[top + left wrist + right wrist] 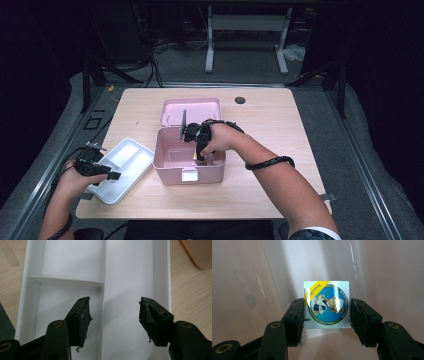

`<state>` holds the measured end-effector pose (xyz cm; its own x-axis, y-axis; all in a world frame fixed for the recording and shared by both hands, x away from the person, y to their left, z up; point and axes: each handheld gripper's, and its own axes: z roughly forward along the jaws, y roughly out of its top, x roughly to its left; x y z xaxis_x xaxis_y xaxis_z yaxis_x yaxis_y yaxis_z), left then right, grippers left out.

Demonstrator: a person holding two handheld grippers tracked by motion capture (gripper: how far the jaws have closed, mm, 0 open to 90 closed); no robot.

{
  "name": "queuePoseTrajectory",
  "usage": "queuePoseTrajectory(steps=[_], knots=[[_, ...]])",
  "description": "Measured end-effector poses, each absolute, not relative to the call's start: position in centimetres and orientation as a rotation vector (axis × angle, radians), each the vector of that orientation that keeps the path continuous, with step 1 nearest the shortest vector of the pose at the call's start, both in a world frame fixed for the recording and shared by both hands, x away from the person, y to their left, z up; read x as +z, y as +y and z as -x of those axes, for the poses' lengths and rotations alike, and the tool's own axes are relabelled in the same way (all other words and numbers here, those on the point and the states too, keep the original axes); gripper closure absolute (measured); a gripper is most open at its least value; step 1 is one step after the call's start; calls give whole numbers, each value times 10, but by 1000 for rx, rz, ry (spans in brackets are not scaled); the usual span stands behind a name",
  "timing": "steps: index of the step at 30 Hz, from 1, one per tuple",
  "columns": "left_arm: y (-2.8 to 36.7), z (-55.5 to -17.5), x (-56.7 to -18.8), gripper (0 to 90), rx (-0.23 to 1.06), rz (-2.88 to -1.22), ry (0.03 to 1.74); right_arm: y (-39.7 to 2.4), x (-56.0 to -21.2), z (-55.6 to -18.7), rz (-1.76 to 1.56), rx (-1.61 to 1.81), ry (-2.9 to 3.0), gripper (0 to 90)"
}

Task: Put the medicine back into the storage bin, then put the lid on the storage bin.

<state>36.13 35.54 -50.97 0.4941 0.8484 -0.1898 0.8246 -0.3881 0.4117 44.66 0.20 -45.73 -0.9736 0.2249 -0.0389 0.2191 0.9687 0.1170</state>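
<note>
Glossy "MENTHOLATUM" box (pixel 327 305) between fingers (pixel 295 317)

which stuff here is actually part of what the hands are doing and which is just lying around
In use:
- right gripper, inside the pink box, jaws either side of the small Mentholatum box
- left gripper, open above the white divided tray

Lying about:
- pink lid behind the pink box
- round black cap in the table

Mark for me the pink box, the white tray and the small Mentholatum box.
pink box (pixel 172 172), high view, its front wall.
white tray (pixel 130 277), left gripper view, floor of its long compartment.
small Mentholatum box (pixel 327 305), right gripper view, its printed face.
</note>
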Motion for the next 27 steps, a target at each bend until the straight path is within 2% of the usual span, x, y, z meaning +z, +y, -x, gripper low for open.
queuePoseTrajectory(steps=[5, 11, 12, 17, 18, 20, 23, 27], knots=[[355, -362, -511, 422, 65, -2293, 1382, -4, -450, -448, -380, 217, 3056, 436], [356, -362, -510, 420, 97, -2278, 1396, -26, -421, -441, -394, 353, 3017, 440], [356, -362, -509, 421, 102, -2274, 1397, -39, -408, -436, -417, 412, 2992, 440], [352, -364, -508, 444, 108, -2277, 1396, -67, -388, -431, -481, 500, 2932, 440], [351, -365, -508, 452, 121, -2284, 1404, -86, -379, -429, -504, 526, 2897, 440], [348, -366, -507, 456, 134, -2304, 1415, -92, -376, -428, -522, 542, 2880, 439], [344, -368, -505, 464, 162, -2351, 1389, -124, -367, -424, -613, 581, 2807, 437], [347, -371, -501, 502, 181, -2371, 1387, -141, -374, -422, -679, 586, 2783, 435]])
